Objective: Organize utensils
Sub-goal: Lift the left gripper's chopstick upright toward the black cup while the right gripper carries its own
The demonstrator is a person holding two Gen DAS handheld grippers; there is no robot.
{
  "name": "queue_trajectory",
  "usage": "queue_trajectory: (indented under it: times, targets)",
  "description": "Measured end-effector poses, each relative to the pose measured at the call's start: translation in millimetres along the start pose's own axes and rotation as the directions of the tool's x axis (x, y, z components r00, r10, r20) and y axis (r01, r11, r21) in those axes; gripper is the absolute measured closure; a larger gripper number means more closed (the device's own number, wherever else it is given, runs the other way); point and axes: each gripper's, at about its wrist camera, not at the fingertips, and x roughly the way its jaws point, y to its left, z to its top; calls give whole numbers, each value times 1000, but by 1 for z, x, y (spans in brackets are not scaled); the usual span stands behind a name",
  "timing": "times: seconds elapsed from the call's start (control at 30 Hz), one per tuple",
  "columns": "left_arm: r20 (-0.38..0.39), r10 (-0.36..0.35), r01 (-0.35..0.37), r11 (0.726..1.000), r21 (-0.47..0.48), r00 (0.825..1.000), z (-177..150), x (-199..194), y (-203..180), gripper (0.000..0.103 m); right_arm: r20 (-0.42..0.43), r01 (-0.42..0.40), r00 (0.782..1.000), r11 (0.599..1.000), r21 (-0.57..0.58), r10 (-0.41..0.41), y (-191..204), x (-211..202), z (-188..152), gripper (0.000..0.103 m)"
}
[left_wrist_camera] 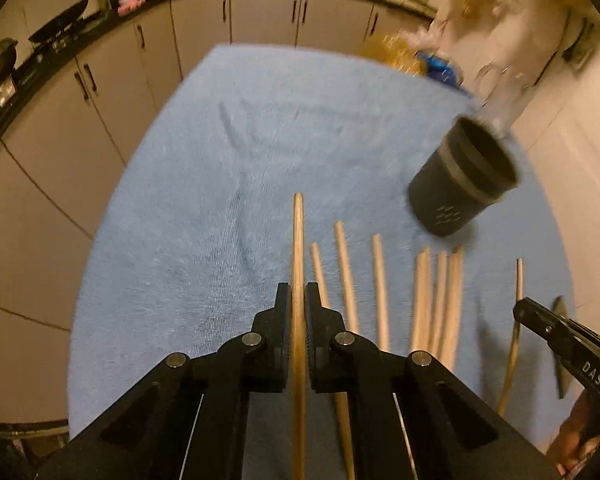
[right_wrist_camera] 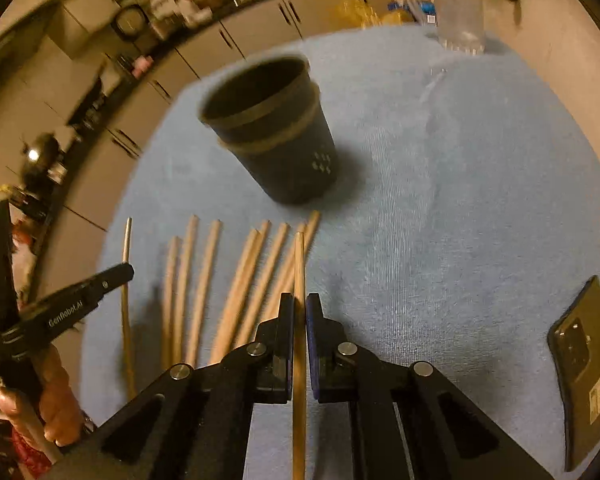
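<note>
A dark cup (left_wrist_camera: 464,176) stands on the blue towel (left_wrist_camera: 220,200), also in the right wrist view (right_wrist_camera: 272,128). Several wooden chopsticks (left_wrist_camera: 380,288) lie in a row in front of it, also seen in the right wrist view (right_wrist_camera: 204,280). My left gripper (left_wrist_camera: 298,300) is shut on one wooden chopstick (left_wrist_camera: 298,240), held above the towel left of the row. My right gripper (right_wrist_camera: 299,312) is shut on another wooden chopstick (right_wrist_camera: 299,264), over the row's right end, just in front of the cup. Each gripper shows at the edge of the other's view (left_wrist_camera: 556,328) (right_wrist_camera: 80,300).
A dark phone (right_wrist_camera: 588,368) lies on the towel (right_wrist_camera: 460,200) at the right. A clear plastic bottle (right_wrist_camera: 460,8) stands at the far edge. Kitchen cabinets (left_wrist_camera: 140,80) and a counter with pans run behind the table. Bags (left_wrist_camera: 392,52) sit beyond the far edge.
</note>
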Motion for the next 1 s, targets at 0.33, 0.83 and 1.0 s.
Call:
queue_trajectory:
  times: [0.33, 0.83, 1.0]
  targets:
    - [189, -60, 50, 997, 57, 980, -6, -76, -28, 97, 277, -39, 959, 996, -77, 59, 18, -73, -19, 97]
    - [245, -96, 74, 992, 98, 965, -12, -124, -43, 97, 377, -63, 921, 994, -90, 93, 10, -124, -24, 96]
    - [251, -98, 73, 992, 105, 963, -9, -133, -51, 97, 397, -67, 913, 994, -91, 97, 9, -133, -21, 96]
